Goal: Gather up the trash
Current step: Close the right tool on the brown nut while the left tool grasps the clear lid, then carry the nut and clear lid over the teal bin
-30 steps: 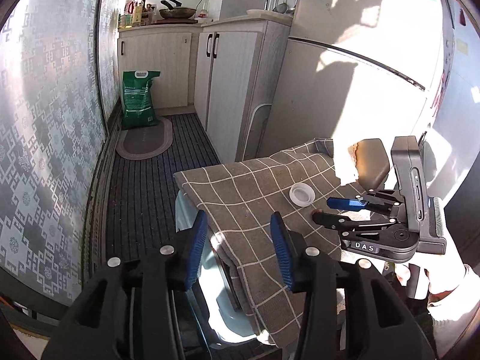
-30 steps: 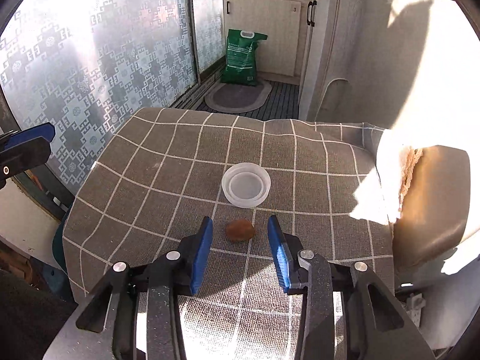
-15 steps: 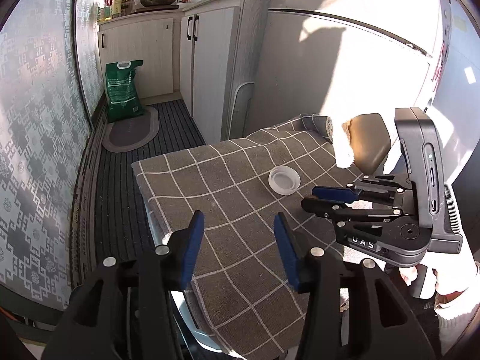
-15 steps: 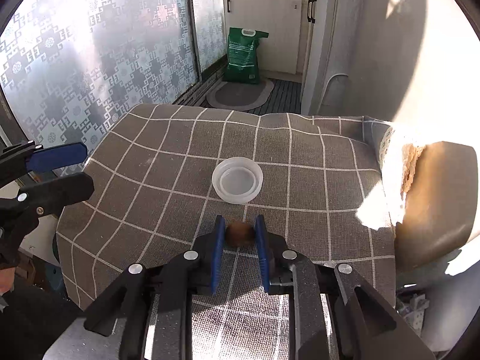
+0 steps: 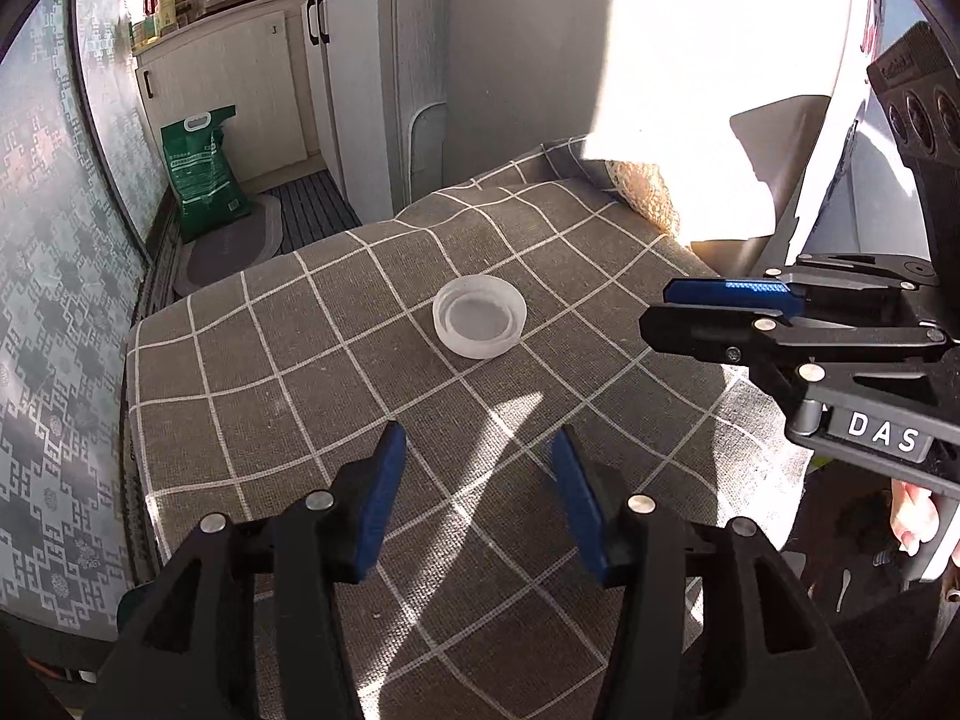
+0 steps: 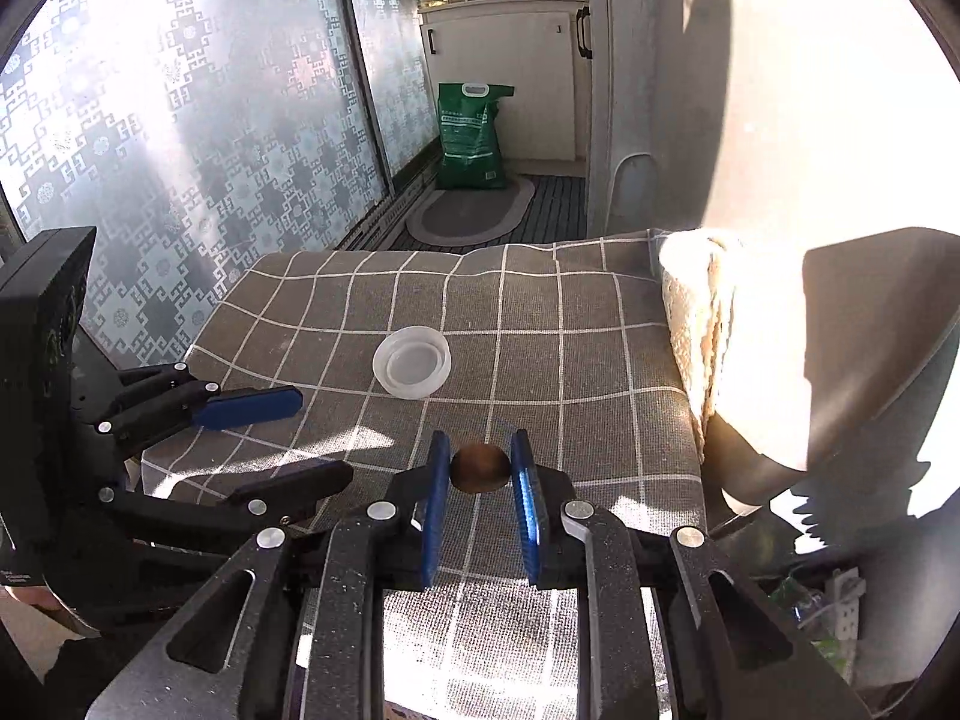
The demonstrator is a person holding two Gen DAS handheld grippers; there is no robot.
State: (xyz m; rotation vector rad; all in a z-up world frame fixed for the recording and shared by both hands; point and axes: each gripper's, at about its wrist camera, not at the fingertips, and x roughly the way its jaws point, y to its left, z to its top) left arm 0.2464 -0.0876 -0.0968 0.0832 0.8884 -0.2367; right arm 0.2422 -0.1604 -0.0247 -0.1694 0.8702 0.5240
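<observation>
**Brown scrap pinched by right gripper; left gripper idle**

Right gripper point(image 6: 479, 468): both blue pads were closed against a small brown lump point(image 6: 478, 467), one pad on each flank. The lump sat at the pad tips, above the checked tablecloth point(image 6: 540, 312). Whether it was clear of the cloth or touching it could not be told from the right wrist view. In the left wrist view the right gripper point(image 5: 666, 306) appeared side-on with its fingers stacked close together; the lump was hidden there.

Left gripper point(image 5: 477, 450): fingers spread wide, nothing between them, hovering over the near part of the cloth. Seen from the right wrist view, the left gripper point(image 6: 318, 438) was likewise agape and empty.

A translucent white plastic lid point(image 5: 479, 324) lay rim-up on the cloth, beyond both grippers and apart from the lump.

Handling notes (judgement):
- Lump looked small, rounded and light, possibly a nut shell or fruit pit; identity uncertain. Probably stiff enough to take a firm pinch, but its curved sides could let it squirt out of flat pads. A grip across the widest part, as seen, seemed right.
- Lid looked light, thin and smooth. Best hold would be across the rim wall, one finger inside and one outside.

No bin visible in either view.
</observation>
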